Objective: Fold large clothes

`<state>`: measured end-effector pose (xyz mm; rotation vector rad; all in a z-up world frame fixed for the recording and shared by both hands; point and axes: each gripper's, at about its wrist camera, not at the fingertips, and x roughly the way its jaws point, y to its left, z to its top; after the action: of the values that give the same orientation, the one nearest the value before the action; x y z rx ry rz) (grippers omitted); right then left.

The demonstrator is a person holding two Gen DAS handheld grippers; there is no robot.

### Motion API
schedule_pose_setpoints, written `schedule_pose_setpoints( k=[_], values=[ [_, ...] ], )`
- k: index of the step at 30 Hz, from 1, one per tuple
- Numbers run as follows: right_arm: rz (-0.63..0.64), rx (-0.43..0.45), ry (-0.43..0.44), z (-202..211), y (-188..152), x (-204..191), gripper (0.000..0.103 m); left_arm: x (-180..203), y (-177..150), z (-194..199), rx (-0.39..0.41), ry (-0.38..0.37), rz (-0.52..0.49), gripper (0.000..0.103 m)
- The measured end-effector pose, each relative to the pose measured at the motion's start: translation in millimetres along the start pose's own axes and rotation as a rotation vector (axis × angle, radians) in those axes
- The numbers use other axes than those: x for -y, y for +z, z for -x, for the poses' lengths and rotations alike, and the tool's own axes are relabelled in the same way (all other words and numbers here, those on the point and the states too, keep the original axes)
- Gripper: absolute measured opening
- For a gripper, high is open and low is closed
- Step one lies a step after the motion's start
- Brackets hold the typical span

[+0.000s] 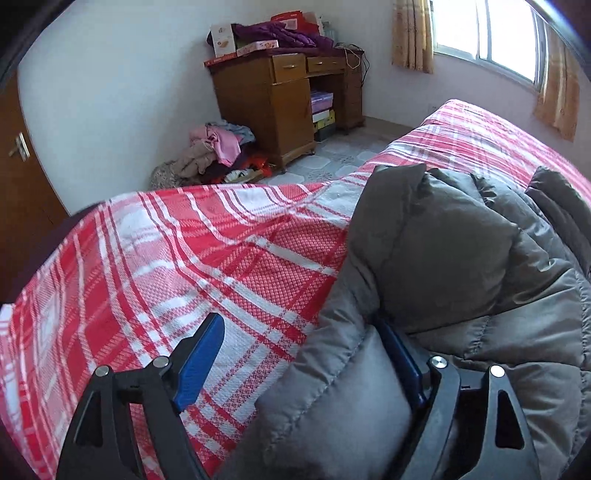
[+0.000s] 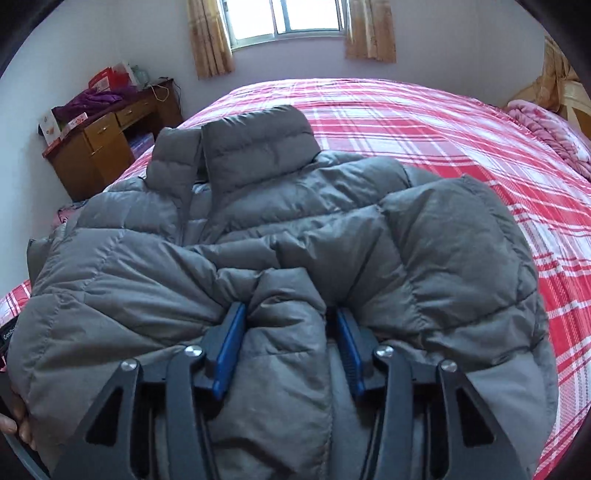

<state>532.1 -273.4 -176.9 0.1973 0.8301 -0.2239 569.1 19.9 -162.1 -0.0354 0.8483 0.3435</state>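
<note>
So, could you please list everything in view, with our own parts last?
puffer jacket: one, grey, spread on the bed.
bed cover: one, red-white plaid, under the jacket.
desk: one, brown wood, by the wall.
purple garment: one, on the desk.
clothes pile: one, mixed colours, on the floor beside the desk.
curtains: tan, at the window.
left gripper: blue pads, open, jacket edge between them.
right gripper: blue pads, squeezing a jacket fold.

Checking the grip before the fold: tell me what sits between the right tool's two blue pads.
A bunched fold of the grey puffer jacket fills the gap in the right tool; both pads press into it. The right wrist view shows this.
</note>
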Motion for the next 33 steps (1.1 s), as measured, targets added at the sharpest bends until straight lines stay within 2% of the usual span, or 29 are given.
schedule_pose_setpoints(
  k=[2,5,8,12,15,16,21,23,25,27,30,31,33],
  values=[
    [0.014,0.003,-0.012,0,0,-2,0.051,3,6,11,0.025,-0.021,-0.048,0.084],
    [0.022,0.013,-0.025,3,-2,-2,0.051,6,19,47,0.146,-0.088,-0.086,0.084],
    [0.029,0.018,-0.033,4,-3,-4,0.051,17,41,61,0.203,-0.131,-0.100,0.084],
    [0.039,0.021,-0.050,3,-2,-10,0.052,43,60,30,0.176,-0.092,-0.160,0.084],
    [0.045,0.023,-0.056,4,-1,-10,0.052,56,46,-9,0.110,-0.025,-0.237,0.084],
    [0.041,0.022,-0.052,4,-1,-10,0.053,57,35,-18,0.114,-0.009,-0.263,0.084],
    [-0.005,0.016,-0.027,11,4,-1,0.054,55,33,-21,0.108,-0.015,-0.257,0.084],
    [-0.022,0.085,-0.043,36,6,4,0.054,54,34,-22,0.102,-0.028,-0.248,0.084],
    [0.015,0.144,0.000,62,4,0,0.054,53,32,-20,0.104,-0.029,-0.249,0.084],
    [0.090,0.131,0.039,74,-4,-8,0.054,54,33,-16,0.103,-0.035,-0.256,0.084],
    [0.160,0.011,0.038,54,-21,-12,0.054,48,31,15,0.128,-0.136,-0.251,0.084],
    [0.154,-0.017,0.035,43,-28,-8,0.055,47,29,28,0.141,-0.177,-0.250,0.084],
    [0.090,-0.032,0.080,34,-31,4,0.055,49,23,56,0.170,-0.267,-0.262,0.084]
  ],
)
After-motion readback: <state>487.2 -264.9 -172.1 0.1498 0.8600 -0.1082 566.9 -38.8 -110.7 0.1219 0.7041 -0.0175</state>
